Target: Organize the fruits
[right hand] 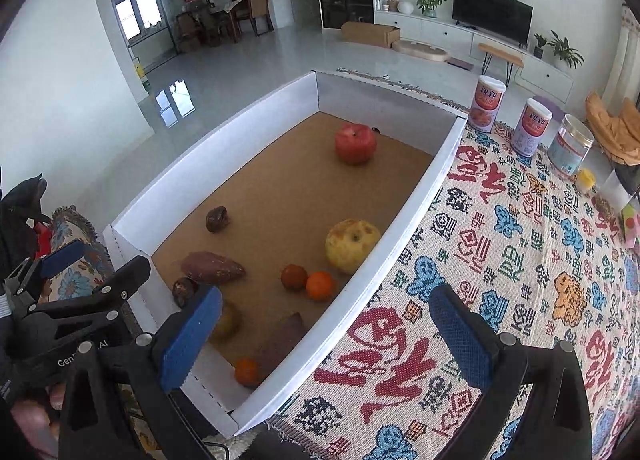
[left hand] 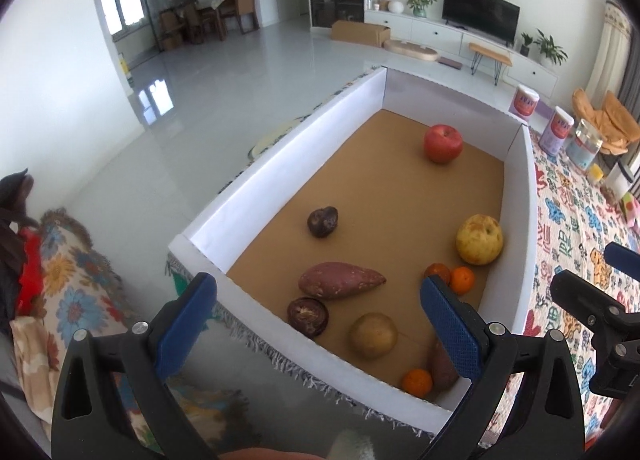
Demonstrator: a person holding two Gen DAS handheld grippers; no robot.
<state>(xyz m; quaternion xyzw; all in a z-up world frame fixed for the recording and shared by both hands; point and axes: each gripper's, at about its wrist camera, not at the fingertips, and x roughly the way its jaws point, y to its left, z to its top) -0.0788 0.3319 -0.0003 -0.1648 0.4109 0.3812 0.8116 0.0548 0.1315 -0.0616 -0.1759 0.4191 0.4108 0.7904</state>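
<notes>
A white-walled cardboard box (left hand: 280,164) (right hand: 416,204) holds loose produce on its brown floor. A red apple (left hand: 443,143) (right hand: 355,143) lies at the far end, a yellow apple (left hand: 479,239) (right hand: 352,245) by the right wall, a sweet potato (left hand: 340,280) (right hand: 212,268) near the front. Small oranges (left hand: 462,280) (right hand: 320,285), a brown round fruit (left hand: 374,335) and dark passion fruits (left hand: 323,221) (right hand: 217,219) lie scattered. My left gripper (left hand: 316,324) hovers open over the box's near end. My right gripper (right hand: 326,340) is open above the box's right wall, holding nothing.
The box rests on a patterned woven cloth (right hand: 520,280). Two labelled canisters (right hand: 531,126) and a clear jar (right hand: 570,144) stand at the cloth's far right. A flowered cushion (left hand: 68,280) lies to the left. Beyond is shiny grey floor (left hand: 224,72) and a TV unit.
</notes>
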